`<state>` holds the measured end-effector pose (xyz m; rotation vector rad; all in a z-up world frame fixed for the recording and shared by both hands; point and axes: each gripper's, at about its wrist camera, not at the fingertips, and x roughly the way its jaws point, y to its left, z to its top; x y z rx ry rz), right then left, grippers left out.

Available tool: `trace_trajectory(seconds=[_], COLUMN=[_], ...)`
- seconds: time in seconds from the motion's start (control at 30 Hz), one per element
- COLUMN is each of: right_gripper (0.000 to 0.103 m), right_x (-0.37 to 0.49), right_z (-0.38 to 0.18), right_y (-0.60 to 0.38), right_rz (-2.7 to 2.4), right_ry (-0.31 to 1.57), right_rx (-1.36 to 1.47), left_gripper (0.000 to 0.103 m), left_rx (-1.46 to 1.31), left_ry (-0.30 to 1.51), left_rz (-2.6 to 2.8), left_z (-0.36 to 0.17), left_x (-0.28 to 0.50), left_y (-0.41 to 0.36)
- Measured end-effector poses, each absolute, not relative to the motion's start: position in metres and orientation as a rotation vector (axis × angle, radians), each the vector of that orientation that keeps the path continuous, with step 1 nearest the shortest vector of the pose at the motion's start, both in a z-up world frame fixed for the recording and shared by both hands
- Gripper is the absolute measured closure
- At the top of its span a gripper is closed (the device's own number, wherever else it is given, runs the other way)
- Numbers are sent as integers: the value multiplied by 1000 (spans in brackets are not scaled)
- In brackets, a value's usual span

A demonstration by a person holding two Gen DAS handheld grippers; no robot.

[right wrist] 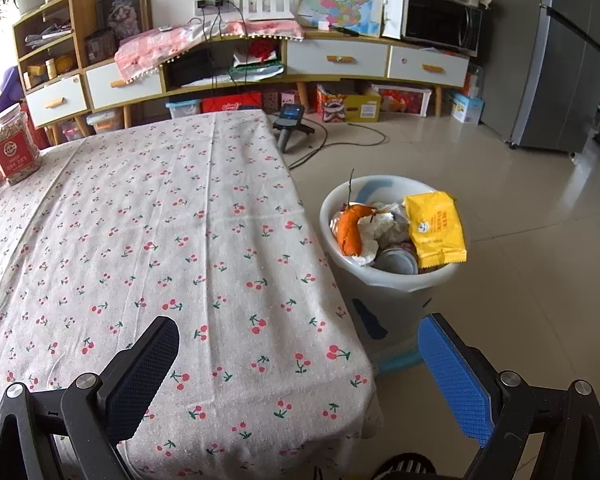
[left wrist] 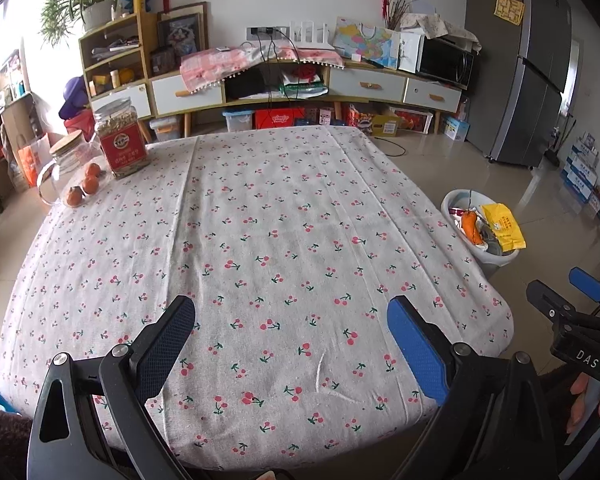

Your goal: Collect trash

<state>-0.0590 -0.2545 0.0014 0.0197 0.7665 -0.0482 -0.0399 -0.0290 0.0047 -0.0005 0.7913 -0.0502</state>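
- We see the left hand-held gripper (left wrist: pixel 291 320) spread, empty, over the bench (left wrist: pixel 260 220); the right hand-held gripper (right wrist: pixel 300 344) spread too
- Trash bin (right wrist: pixel 392 304) stands on the floor beside the bench (yellow wrapper (right wrist: pixel 436 228), orange peel (right wrist: pixel 350 232) inside)

three oranges (left wrist: pixel 89 184), two jars (left wrist: pixel 121 137); one bin (right wrist: pixel 388 300)

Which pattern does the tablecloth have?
Small red cherries on a pale tablecloth, clearest in the left wrist view.
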Motion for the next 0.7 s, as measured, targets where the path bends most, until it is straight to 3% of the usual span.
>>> trace_trajectory(seconds=[0.7], right_gripper=[4], right_x=[-50], right_z=[-3], right_y=[-258], right_rz=[-82], right_ry=[781], right_rx=[46], left_gripper=[5], left_rx=[-29], left_ry=[772], left_rz=[-54], left_z=[11], left_x=[-45], left_y=[-21])
